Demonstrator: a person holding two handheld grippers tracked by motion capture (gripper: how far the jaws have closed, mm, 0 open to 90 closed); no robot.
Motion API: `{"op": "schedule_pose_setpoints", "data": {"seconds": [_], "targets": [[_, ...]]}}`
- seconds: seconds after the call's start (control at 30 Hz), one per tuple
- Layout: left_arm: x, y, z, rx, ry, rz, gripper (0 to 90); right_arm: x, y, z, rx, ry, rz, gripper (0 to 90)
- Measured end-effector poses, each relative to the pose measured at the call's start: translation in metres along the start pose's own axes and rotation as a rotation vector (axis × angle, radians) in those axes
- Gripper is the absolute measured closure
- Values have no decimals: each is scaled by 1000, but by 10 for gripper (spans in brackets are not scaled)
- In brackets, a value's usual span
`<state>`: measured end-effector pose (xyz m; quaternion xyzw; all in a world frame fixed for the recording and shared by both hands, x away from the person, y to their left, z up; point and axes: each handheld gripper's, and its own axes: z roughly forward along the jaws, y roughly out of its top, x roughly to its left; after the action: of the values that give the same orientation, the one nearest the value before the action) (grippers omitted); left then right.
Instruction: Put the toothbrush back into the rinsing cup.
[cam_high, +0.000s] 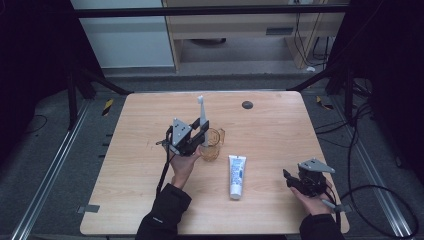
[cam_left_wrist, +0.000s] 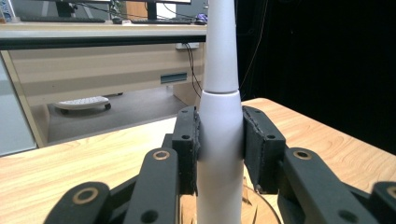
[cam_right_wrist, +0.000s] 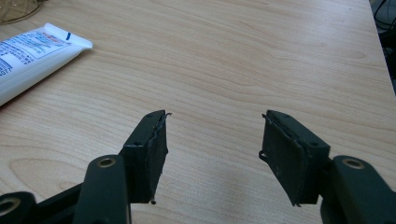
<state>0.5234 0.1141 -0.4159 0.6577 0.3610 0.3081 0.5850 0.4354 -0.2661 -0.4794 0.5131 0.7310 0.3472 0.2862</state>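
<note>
Your left gripper (cam_high: 196, 131) is clamped on the toothbrush (cam_left_wrist: 219, 135), upright, its base over the cup (cam_high: 213, 144) mid-table. Risks: the handle catches the rim and tips the light cup, or the smooth body slips in the pads if you tilt. Whether the base is inside yet I can't tell; nothing else visible in the cup. Right gripper (cam_right_wrist: 212, 149) sits open and empty near the tube (cam_high: 236, 175).

White electric toothbrush (cam_high: 201, 120), upright, slim neck uppermost, lower body inside an amber glass mug (cam_high: 213, 144), mug standing near the table's middle, handle toward the right edge.
</note>
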Motion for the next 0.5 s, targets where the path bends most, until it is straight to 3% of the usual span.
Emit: {"op": "schedule_pose_setpoints", "data": {"seconds": [0.5], "targets": [[-1, -16, 0, 44, -8, 9, 674, 1, 0, 0, 0, -1, 1, 402]]}}
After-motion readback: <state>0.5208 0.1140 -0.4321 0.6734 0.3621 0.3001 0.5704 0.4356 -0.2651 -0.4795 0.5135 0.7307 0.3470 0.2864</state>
